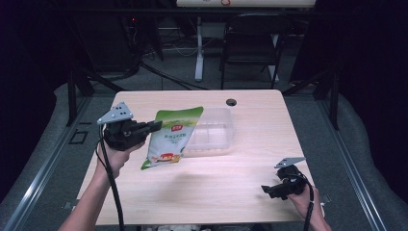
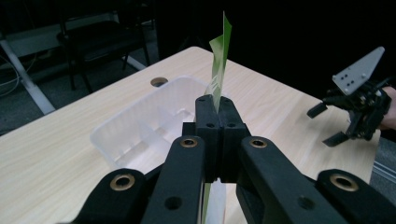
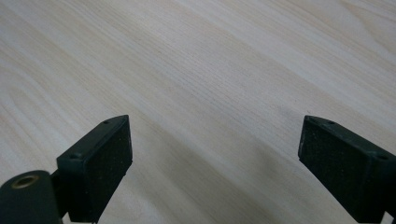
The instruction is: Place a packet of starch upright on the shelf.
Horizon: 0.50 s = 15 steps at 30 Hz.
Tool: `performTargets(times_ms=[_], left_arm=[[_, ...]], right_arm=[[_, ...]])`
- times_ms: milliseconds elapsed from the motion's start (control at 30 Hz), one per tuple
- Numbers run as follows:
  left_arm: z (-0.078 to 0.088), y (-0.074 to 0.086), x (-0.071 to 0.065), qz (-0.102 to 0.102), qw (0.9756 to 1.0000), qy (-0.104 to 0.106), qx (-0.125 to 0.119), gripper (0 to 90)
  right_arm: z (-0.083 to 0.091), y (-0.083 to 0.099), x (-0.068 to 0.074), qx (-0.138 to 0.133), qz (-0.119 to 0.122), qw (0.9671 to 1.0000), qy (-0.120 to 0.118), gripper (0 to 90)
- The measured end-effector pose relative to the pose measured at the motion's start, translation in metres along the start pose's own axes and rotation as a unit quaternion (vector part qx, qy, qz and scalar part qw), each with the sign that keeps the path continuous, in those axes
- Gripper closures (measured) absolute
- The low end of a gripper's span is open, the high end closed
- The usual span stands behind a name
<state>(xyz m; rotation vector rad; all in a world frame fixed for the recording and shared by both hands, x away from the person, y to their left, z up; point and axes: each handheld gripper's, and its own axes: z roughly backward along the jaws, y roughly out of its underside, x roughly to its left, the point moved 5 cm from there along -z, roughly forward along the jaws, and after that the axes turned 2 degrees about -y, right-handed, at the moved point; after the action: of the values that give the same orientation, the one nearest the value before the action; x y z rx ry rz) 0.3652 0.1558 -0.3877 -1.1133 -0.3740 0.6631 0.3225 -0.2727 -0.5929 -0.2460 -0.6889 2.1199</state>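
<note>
One pouch (image 1: 173, 136) hung clamped in the left gripper (image 1: 155, 126) just beside the tub (image 1: 217, 130), not yet in; the right gripper (image 1: 268, 189) gaped idle.

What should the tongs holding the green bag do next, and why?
Probably carry it a little to the right, over the clear plastic box. The left tongs are shut on the edge of the green bag, which hangs above the table beside the box and partly in front of it. The right tongs sit open, away from both.
</note>
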Motion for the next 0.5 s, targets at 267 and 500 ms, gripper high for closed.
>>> performTargets(times_ms=[267,500], left_arm=[[-0.010,-0.027,0.011,0.006,0.9999,-0.013,-0.004,90.0],[-0.020,-0.047,0.020,0.000,0.9994,-0.032,-0.010,90.0]], right_arm=[[-0.002,0.001,-0.003,0.002,-0.013,0.9999,-0.002,9.1],[0.000,0.000,-0.002,-0.004,-0.008,1.0000,0.003,8.9]])
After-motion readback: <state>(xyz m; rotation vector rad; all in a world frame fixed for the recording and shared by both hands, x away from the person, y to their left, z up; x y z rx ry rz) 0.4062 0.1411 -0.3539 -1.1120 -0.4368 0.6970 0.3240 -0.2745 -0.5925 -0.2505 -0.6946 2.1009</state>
